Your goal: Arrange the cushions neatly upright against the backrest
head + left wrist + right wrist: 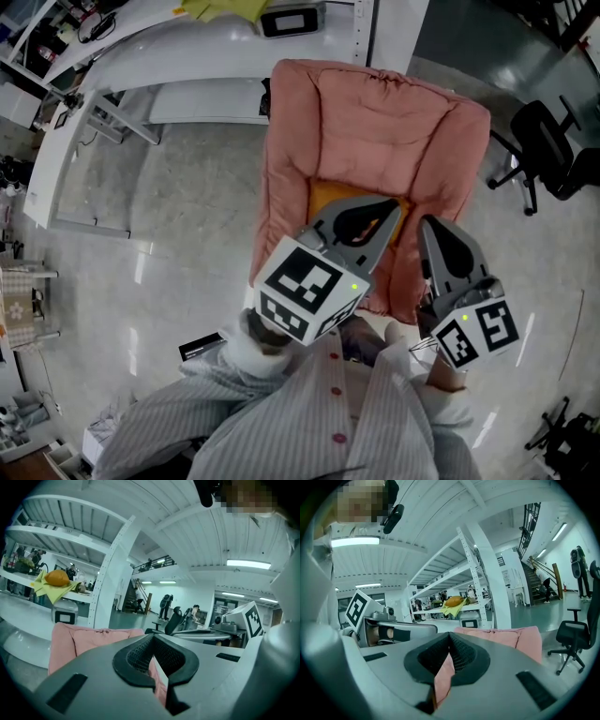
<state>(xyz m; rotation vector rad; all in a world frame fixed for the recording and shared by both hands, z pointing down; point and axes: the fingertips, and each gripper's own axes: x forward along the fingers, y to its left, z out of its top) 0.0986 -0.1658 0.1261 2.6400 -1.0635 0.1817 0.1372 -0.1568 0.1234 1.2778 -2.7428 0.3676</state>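
- Faced pink armchair at 12 o'clock in head view. Backrest edge far, seat front edge near, just ahead of striped shirt.
- Noted padded arms walling the seat at 9 and 3 o'clock, so little side room inside.
- Saw bare floor open at 9 o'clock of the armchair, clear up to white desk at 10–11 o'clock.
- Logged black office chair at 2 o'clock, apart from the armchair with a strip of floor between.
- Found orange cushion in the seat at the foot of the backrest, its near part hidden under the left gripper. Could not resolve flat versus propped.
- Held left gripper over the seat, tips above the orange cushion and aimed toward 1 o'clock. Could not resolve contact with it.
- Read left jaws clenched together with nothing gripped. Saw only a pink sliver of armchair through the slot in left gripper view.
- Held right gripper at 3 o'clock of the left one, apart from it, tips over the armchair's right arm pad.
- Read right jaws likewise clamped tight and empty, with a pink strip visible past them in right gripper view.
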